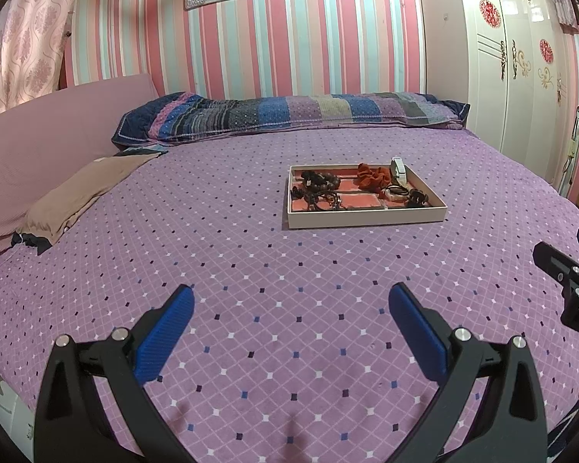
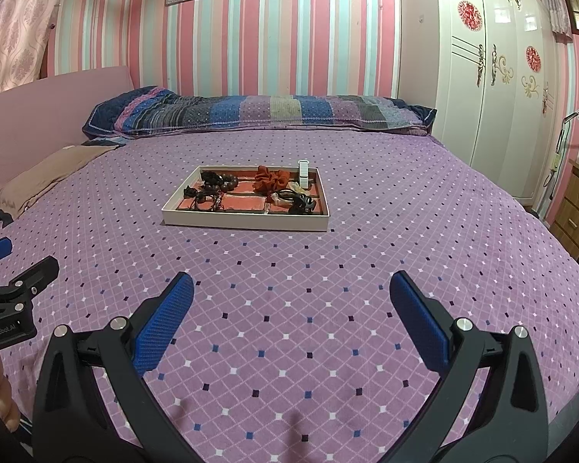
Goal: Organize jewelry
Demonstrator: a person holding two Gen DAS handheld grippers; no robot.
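Observation:
A shallow white tray [image 1: 366, 219] with a red compartmented lining sits on the purple bed; it also shows in the right wrist view [image 2: 247, 224]. It holds dark bead bracelets [image 1: 322, 182], a rust-red scrunchie [image 1: 372, 176] [image 2: 271, 179], a white watch band [image 1: 399, 169] [image 2: 303, 173], black hair ties and a dark clip [image 2: 303, 203]. My left gripper [image 1: 291, 326] is open and empty, well short of the tray. My right gripper [image 2: 291, 318] is open and empty, also well short of it.
A purple diamond-patterned bedspread [image 1: 251, 270] covers the bed. A long patchwork pillow [image 1: 289, 114] lies along the striped wall. A tan cushion [image 1: 85, 193] sits at the left. A white wardrobe [image 2: 494, 88] and a wooden drawer unit [image 2: 575, 208] stand at the right.

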